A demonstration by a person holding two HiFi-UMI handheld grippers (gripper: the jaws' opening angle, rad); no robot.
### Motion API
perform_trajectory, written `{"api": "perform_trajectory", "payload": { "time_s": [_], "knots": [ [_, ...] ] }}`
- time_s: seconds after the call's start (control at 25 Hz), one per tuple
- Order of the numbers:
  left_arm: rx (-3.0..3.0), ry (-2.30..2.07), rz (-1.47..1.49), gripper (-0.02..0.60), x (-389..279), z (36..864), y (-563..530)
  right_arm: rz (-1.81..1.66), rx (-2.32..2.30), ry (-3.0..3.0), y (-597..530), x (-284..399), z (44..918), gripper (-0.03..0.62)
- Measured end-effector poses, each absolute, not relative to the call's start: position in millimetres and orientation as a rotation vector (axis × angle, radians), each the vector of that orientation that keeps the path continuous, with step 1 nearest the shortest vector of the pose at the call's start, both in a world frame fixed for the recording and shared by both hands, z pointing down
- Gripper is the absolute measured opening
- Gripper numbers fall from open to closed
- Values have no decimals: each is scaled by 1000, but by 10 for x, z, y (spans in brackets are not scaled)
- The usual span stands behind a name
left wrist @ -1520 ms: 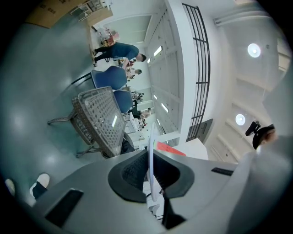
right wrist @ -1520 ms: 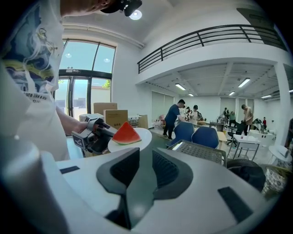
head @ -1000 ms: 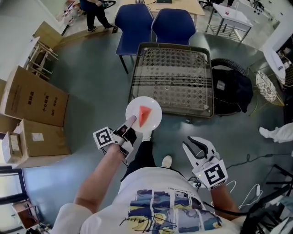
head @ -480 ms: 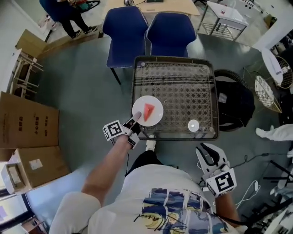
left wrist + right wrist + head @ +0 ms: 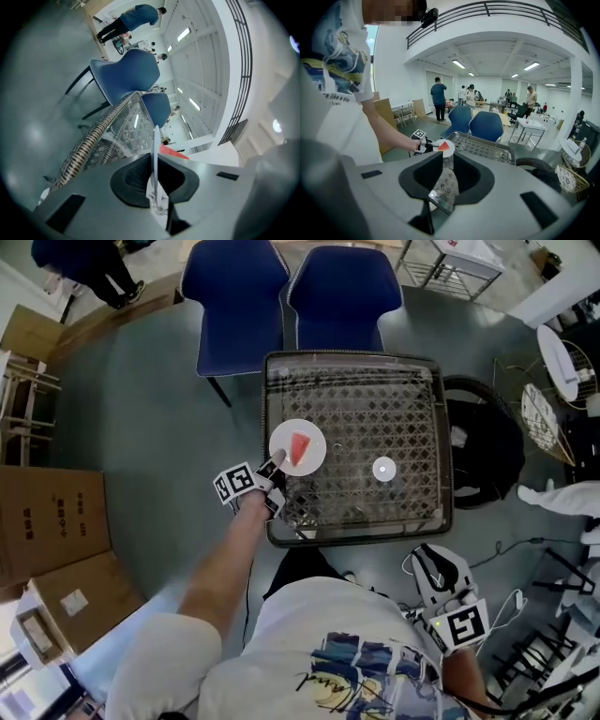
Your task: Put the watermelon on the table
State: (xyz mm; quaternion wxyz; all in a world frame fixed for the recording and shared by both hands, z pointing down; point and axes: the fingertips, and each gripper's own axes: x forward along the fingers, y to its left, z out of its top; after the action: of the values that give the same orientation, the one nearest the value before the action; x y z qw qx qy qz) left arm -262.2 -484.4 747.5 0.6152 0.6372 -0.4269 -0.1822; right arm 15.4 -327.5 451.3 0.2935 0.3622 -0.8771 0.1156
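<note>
The square tabletop (image 5: 412,409) is glass over a woven lattice, framed by a dark rim, and stands on a grey floor (image 5: 159,399). Over its near left part sits a white plate (image 5: 281,440) with a watermelon (image 5: 299,447) slice, its edge pinched in the left claw (image 5: 272,468); whether the plate touches the glass cannot be told. A small bright round spot (image 5: 383,469) shows mid-tabletop, object or reflection unclear. On the floor, two blue chairs (image 5: 236,282) stand at the far edge, a black round thing (image 5: 483,451) just right of the tabletop, and cardboard boxes (image 5: 47,521) well to the left.
</note>
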Motion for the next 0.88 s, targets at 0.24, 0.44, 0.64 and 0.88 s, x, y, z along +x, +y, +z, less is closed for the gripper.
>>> {"api": "perform_trajectory", "payload": {
  "time_s": [0.24,0.44,0.64,0.88],
  "knots": [
    [1410,-1004,-366,26,-2715,7876,-5104,358,985,-2298,-3403,94,4572,72],
    [1405,-1004,-346,28,-2743,7976,-5241,406,999,-2287,-3501,70,4617,72],
    [1397,-1061,-233,28,-2727,8030,-5280,473,1022,-2299,-3541,81,4628,72],
    [1429,-1147,-15,42,-2741,8068,-5278,454,1006,-2307,-3547,73,4613,72]
  ]
}}
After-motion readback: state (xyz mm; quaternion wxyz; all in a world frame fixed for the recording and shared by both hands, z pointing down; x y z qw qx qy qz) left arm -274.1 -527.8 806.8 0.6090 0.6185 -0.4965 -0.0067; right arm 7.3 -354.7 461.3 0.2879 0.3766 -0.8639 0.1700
